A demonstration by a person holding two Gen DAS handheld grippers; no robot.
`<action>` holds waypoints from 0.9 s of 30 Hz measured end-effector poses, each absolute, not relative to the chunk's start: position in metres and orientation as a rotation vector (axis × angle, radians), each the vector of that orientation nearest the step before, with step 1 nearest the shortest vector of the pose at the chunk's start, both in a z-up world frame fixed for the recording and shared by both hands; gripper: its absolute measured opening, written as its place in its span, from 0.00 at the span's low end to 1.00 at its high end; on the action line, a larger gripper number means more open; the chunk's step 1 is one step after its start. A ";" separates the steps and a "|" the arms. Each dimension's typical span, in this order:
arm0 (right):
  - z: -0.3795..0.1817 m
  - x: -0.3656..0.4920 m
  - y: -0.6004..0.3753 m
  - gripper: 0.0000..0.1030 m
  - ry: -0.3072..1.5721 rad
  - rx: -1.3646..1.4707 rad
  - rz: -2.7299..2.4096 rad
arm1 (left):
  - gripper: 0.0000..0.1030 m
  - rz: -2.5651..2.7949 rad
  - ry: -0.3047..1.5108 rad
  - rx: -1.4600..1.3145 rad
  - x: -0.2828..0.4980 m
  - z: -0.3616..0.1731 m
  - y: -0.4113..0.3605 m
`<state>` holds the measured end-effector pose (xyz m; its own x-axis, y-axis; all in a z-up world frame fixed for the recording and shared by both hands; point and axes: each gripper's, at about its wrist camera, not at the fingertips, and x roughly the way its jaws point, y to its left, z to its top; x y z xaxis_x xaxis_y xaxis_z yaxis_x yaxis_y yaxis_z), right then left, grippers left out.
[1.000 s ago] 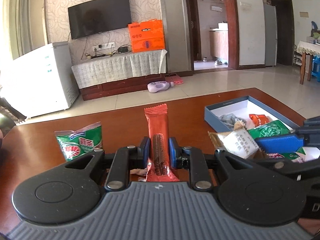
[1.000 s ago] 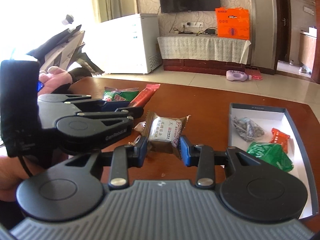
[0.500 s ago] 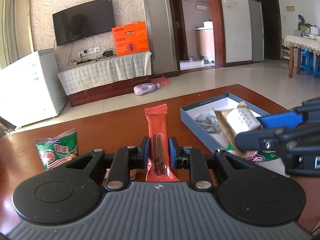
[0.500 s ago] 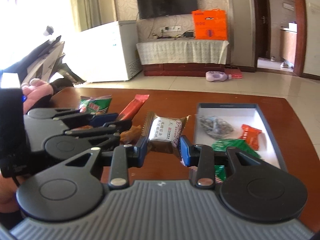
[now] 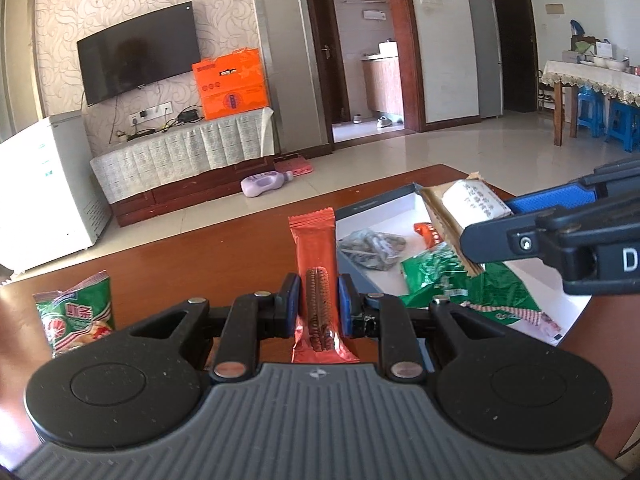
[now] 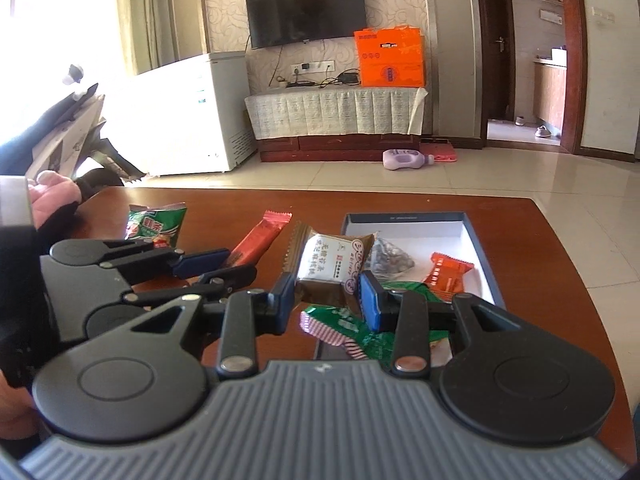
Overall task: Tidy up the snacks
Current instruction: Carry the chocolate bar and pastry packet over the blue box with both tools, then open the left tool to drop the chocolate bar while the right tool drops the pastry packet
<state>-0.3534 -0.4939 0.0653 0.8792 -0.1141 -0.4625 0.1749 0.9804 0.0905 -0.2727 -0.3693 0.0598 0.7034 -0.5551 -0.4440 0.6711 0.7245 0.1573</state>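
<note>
Snacks are split between both grippers: the left gripper (image 5: 318, 306) is clenched on an orange wafer bar (image 5: 316, 256) above the tabletop (image 5: 200, 264), and the right gripper (image 6: 327, 294) grasps a brown-and-white cake packet (image 6: 334, 266) over the near-left corner of the blue box (image 6: 404, 217). A green packet (image 6: 157, 226) lies toward the tabletop's left edge.

Six snack packets (image 6: 158, 226), one box (image 6: 486, 264), two tongs (image 6: 326, 300)
</note>
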 end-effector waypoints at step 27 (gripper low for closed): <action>0.055 -0.363 -0.533 0.37 0.514 0.156 -0.232 | 0.24 -0.808 0.365 0.264 -0.245 0.050 -0.453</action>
